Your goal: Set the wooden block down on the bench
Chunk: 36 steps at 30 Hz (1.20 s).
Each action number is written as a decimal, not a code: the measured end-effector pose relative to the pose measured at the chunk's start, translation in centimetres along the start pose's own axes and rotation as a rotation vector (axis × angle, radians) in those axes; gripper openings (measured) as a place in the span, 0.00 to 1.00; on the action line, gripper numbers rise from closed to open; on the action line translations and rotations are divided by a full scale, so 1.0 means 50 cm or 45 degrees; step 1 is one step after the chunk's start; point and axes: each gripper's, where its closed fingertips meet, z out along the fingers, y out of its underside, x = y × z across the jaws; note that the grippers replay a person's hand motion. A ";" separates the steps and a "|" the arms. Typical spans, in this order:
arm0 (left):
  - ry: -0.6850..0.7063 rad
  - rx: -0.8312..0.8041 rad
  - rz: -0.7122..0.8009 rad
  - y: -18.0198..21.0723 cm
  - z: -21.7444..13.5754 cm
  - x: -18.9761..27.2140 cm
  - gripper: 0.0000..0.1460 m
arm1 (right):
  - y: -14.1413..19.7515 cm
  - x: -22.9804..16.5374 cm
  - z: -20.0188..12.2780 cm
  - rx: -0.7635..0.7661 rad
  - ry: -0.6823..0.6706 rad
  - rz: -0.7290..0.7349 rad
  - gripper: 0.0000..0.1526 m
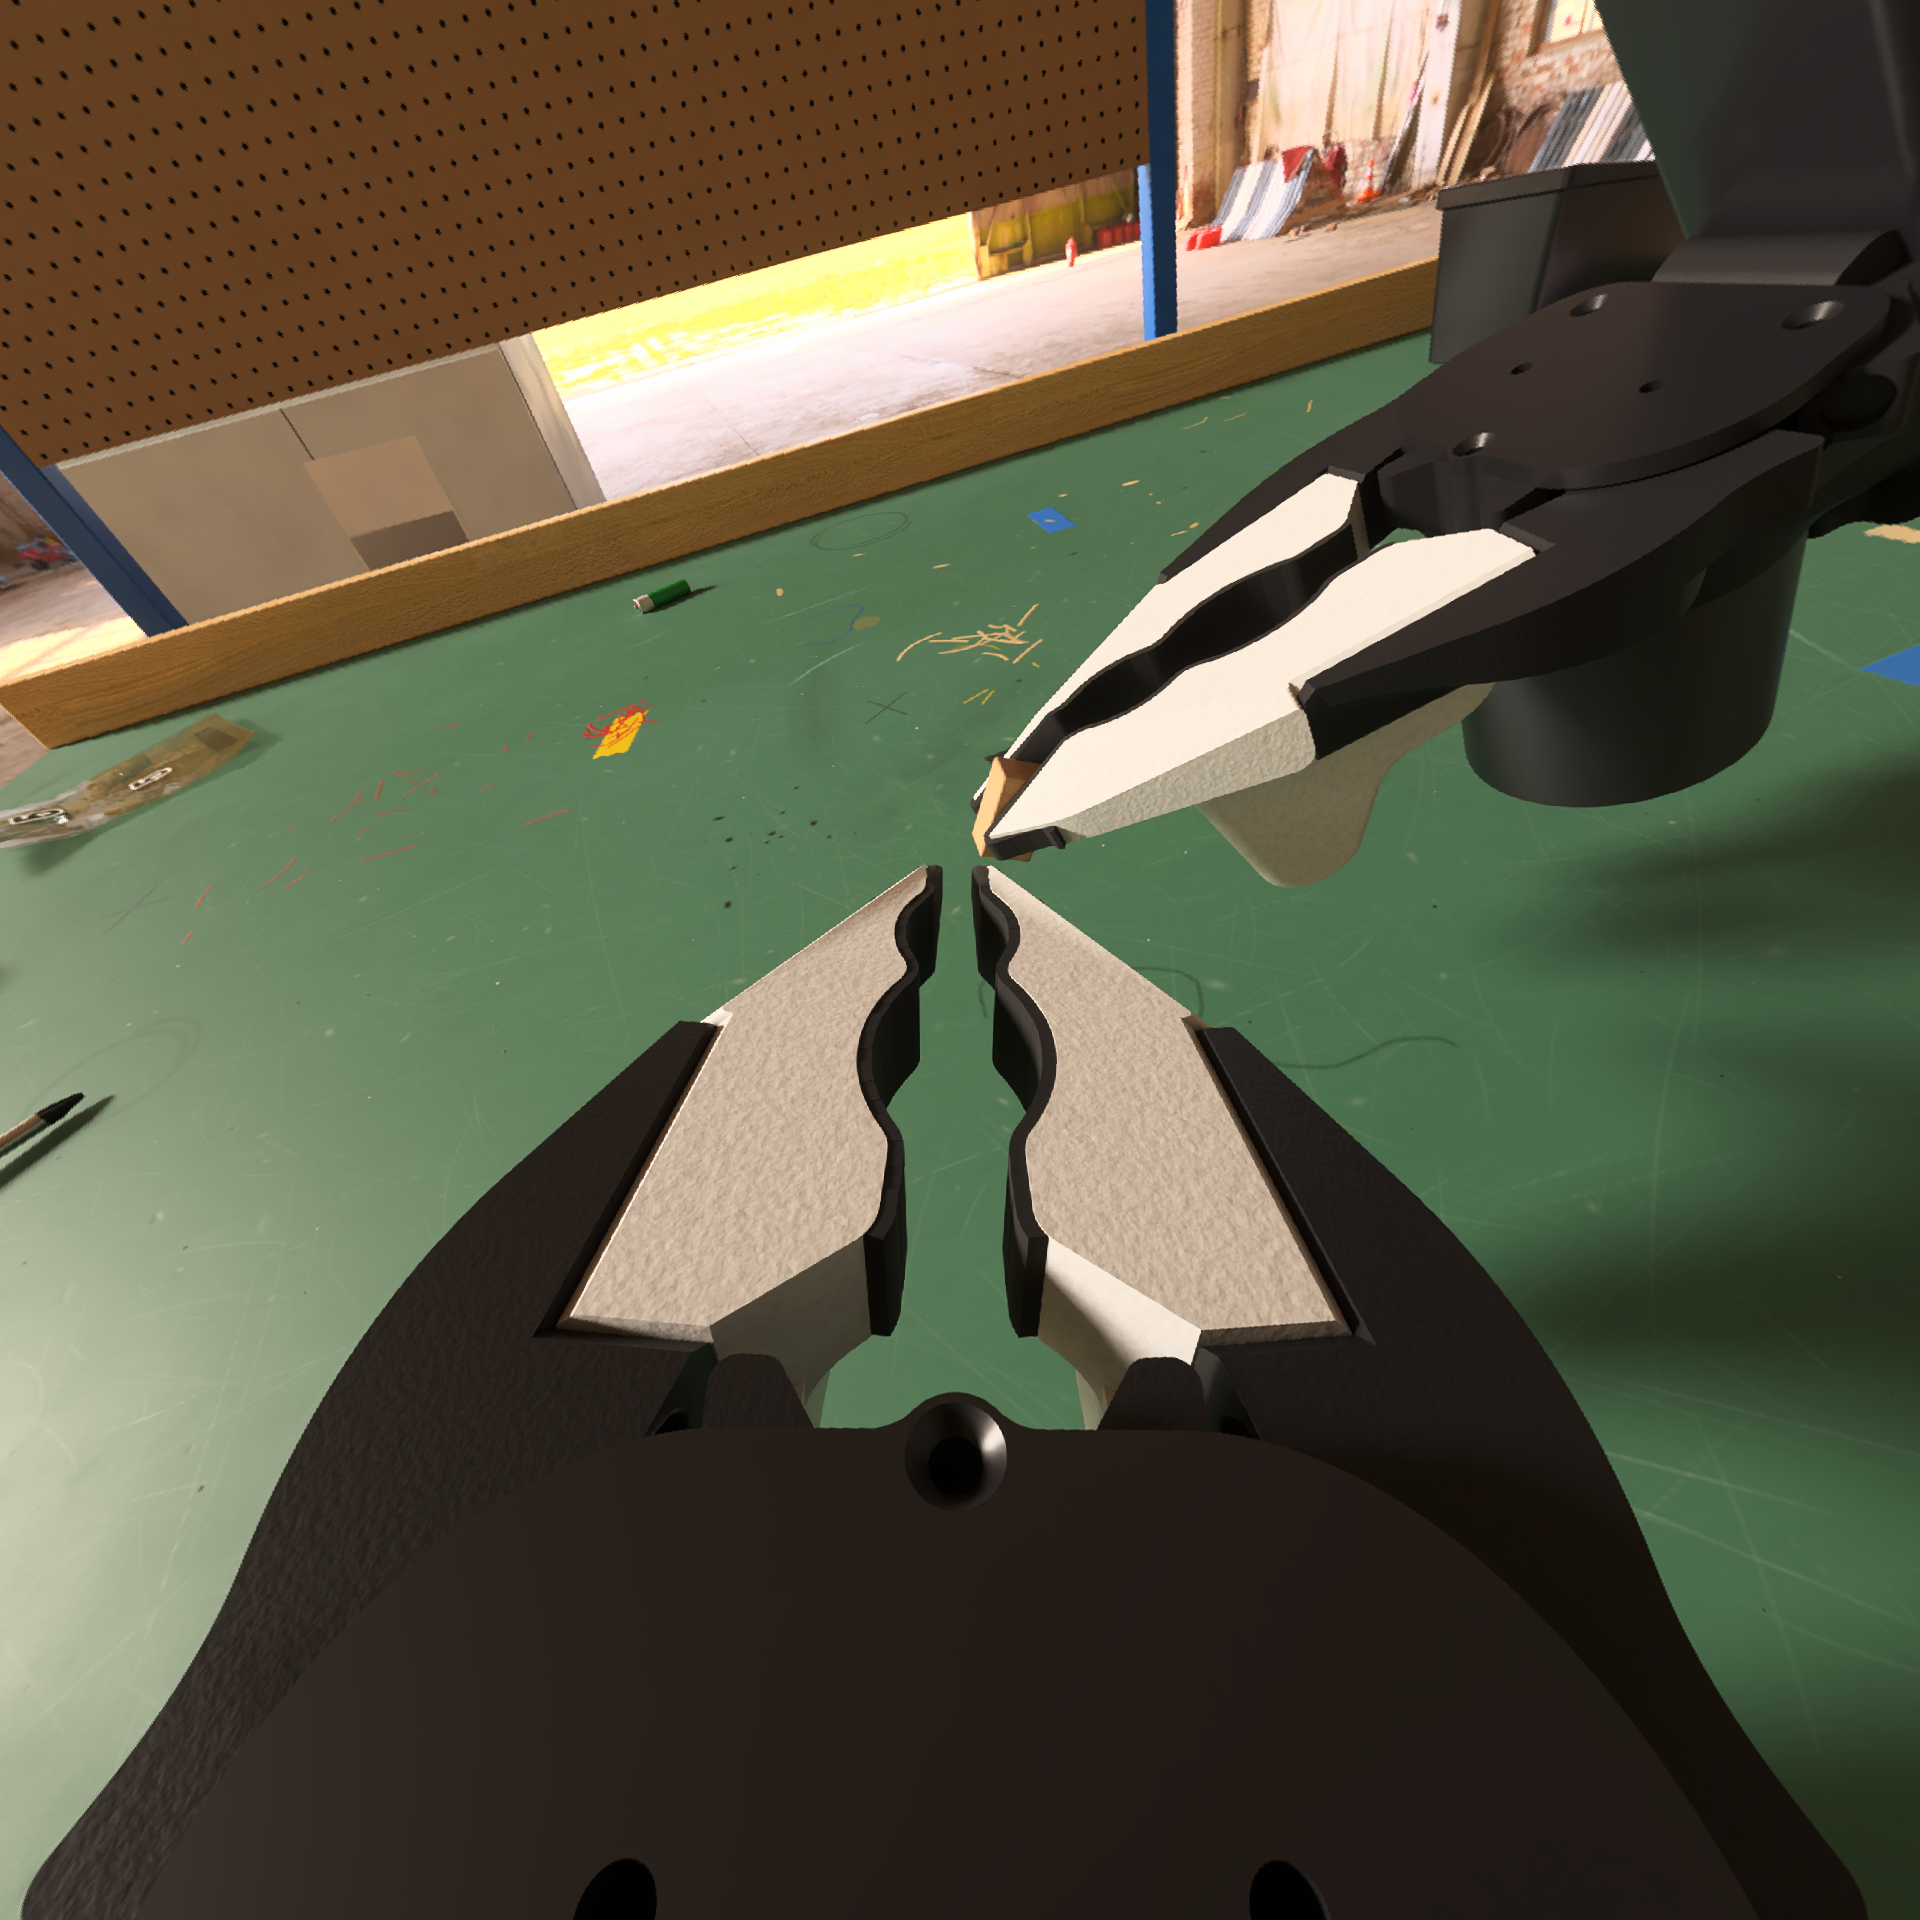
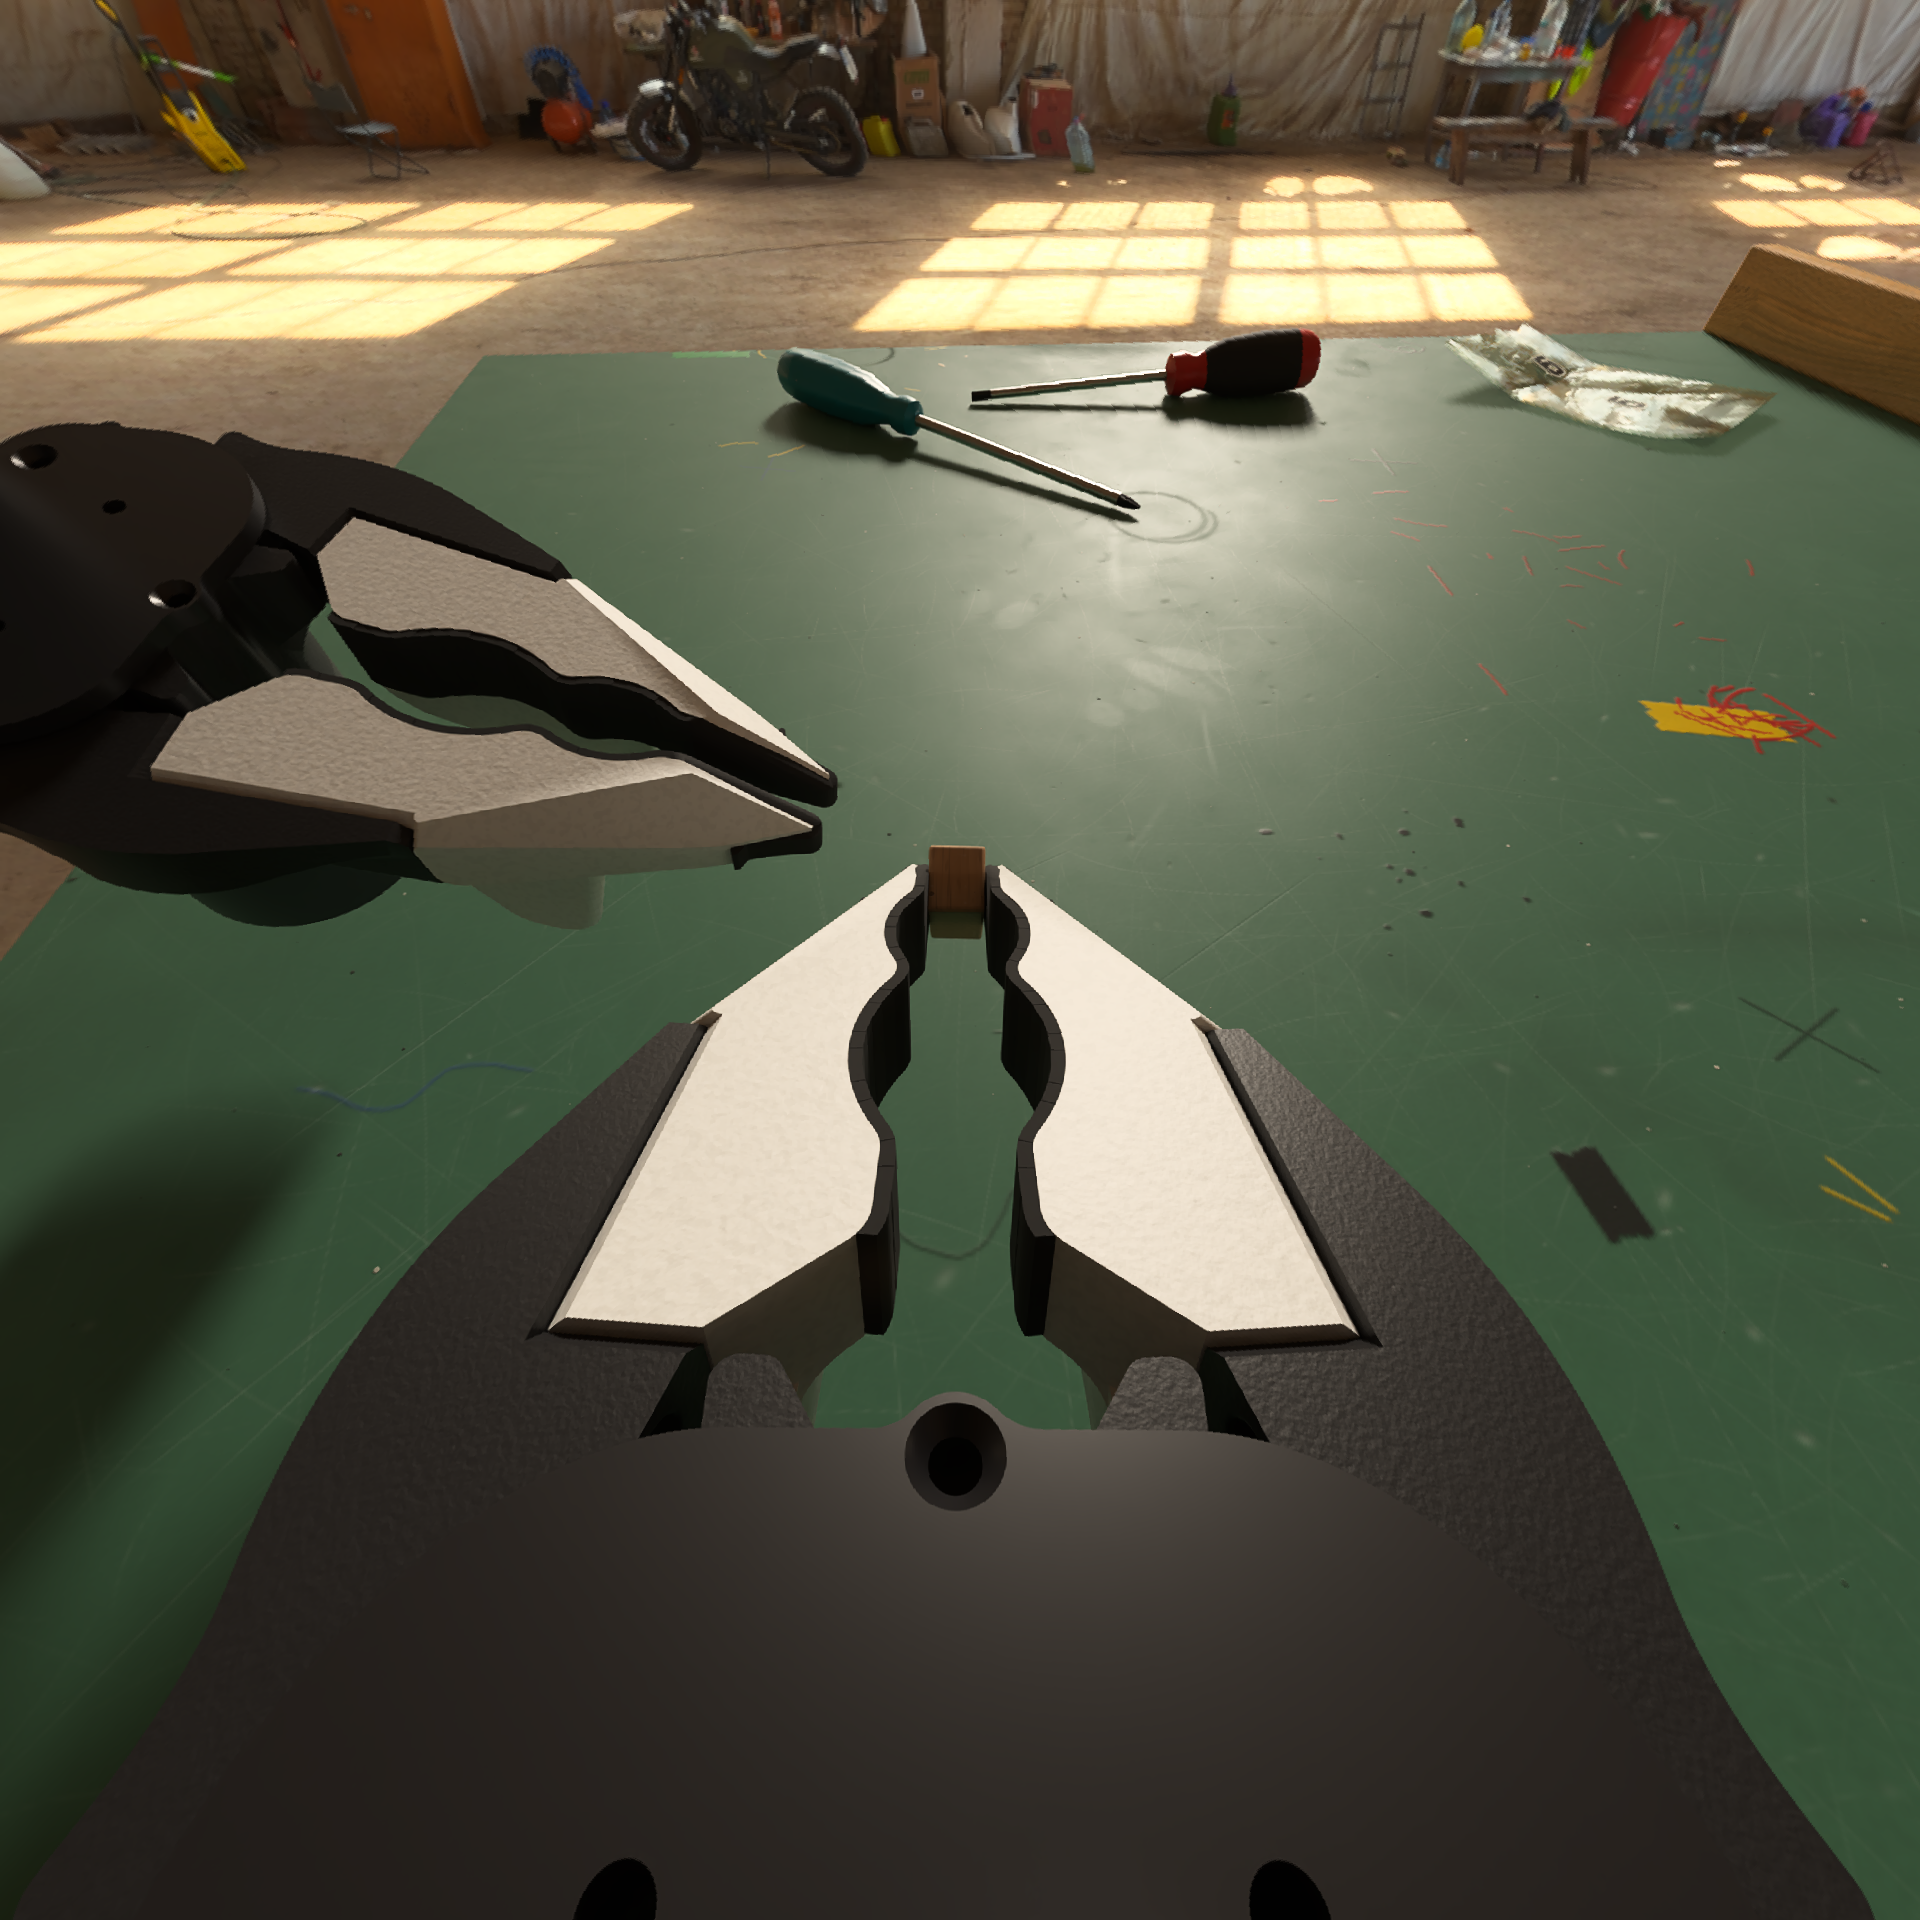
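Observation:
A small wooden block (image 2: 956, 878) is pinched between the tips of my right gripper (image 2: 956, 883), held a little above the green bench mat (image 2: 1247, 727). In the left wrist view the same block (image 1: 1003, 795) pokes out of the right gripper's tips (image 1: 1013, 821), coming in from the upper right. My left gripper (image 1: 957, 878) is shut and empty, its tips close below the block. In the right wrist view the left gripper (image 2: 821, 810) reaches in from the left, its tips just left of the block and apart from it.
A teal-handled screwdriver (image 2: 862, 400) and a red-and-black one (image 2: 1236, 364) lie at the mat's far edge. A crumpled wrapper (image 2: 1600, 390) lies near a wooden rail (image 1: 727, 509). A small green cylinder (image 1: 663, 596), a pencil (image 1: 42, 1122) and a pegboard (image 1: 520, 156) show in the left wrist view.

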 end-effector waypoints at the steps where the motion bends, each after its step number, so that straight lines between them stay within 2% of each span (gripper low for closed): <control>1: -0.005 -0.001 0.003 0.000 0.000 0.000 0.04 | 0.000 0.000 0.000 0.000 0.002 0.001 0.06; 14: -0.028 0.003 0.024 -0.001 0.000 -0.001 0.04 | -0.001 -0.008 0.000 0.012 -0.018 -0.019 0.06; 29: 0.211 -0.020 -0.225 0.004 -0.010 0.010 0.03 | -0.004 -0.021 -0.006 0.039 -0.055 -0.276 0.06; 36: 0.327 -0.043 -0.281 0.008 -0.011 0.023 0.03 | 0.004 -0.025 -0.014 0.030 -0.116 -0.350 0.06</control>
